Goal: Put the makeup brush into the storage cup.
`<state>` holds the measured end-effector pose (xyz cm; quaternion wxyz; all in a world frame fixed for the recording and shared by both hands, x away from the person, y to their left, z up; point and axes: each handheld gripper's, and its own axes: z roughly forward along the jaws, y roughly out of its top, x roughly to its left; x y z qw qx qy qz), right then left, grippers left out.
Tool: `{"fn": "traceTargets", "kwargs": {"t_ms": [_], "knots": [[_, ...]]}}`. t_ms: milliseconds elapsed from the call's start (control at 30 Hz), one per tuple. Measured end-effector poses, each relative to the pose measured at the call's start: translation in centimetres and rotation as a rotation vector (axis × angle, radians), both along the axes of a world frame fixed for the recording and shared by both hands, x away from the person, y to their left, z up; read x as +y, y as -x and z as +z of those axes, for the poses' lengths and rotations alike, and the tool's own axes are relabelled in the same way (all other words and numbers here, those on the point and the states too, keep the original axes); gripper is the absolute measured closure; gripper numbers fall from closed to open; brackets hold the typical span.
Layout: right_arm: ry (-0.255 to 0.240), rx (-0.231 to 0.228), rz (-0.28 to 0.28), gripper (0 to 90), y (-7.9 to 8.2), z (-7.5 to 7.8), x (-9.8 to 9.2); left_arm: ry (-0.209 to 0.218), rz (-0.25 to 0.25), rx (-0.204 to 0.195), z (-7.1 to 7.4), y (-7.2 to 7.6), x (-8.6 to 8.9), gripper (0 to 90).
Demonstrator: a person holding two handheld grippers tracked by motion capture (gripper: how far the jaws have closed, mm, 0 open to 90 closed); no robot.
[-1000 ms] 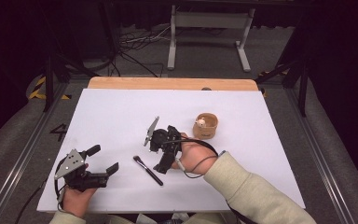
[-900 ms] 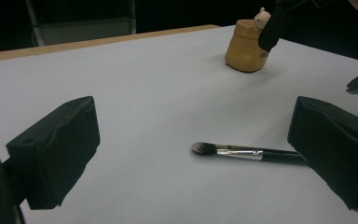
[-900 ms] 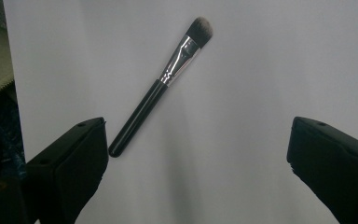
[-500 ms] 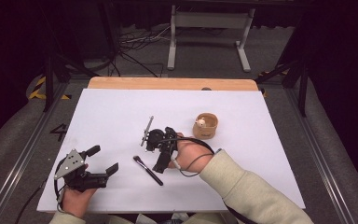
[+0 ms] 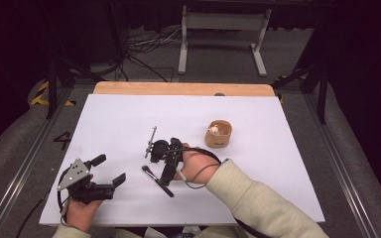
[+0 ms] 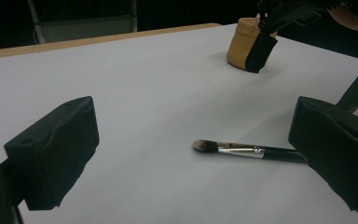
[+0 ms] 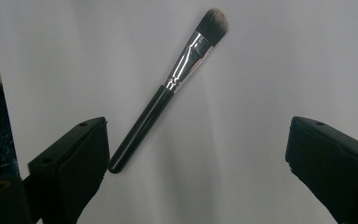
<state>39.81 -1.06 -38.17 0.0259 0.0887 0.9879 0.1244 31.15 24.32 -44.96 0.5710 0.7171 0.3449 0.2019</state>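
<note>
The makeup brush (image 5: pixel 157 181) lies flat on the white table (image 5: pixel 278 168), down-left of the tan wooden cup (image 5: pixel 219 134) and well apart from it. Black handle, silver ferrule, dark bristle tip (image 7: pixel 213 22); its tip points away from the cup (image 6: pixel 244 44).

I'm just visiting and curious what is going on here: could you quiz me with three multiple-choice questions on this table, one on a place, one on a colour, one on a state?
1. Where does the black-handled makeup brush with the silver collar lie?
A. in the cup
B. flat on the white table
C. on the floor

2. What colour is the small round cup?
A. tan
B. blue
C. green

3. How do the jaws of the right gripper stand?
A. shut on the brush
B. shut on nothing
C. open, brush between them

Answers: 1 B, its whole length rests on the sheet; 2 A, its wall shows tan; 3 C, the right gripper view shows wide-apart jaws.
</note>
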Motion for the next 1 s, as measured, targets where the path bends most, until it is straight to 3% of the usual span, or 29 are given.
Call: {"fn": "traceTargets", "kwargs": {"t_ms": [700,1000], "knots": [[0.008,0.031,0.015,9.4,0.2,-2.6,1.3,0.004,0.006,0.001,-0.1,0.0,0.1,2.3],[0.020,0.039,-0.040,14.7,0.1,-3.8,1.7,0.008,0.014,-0.006,0.0,0.1,0.1,2.6]]}}
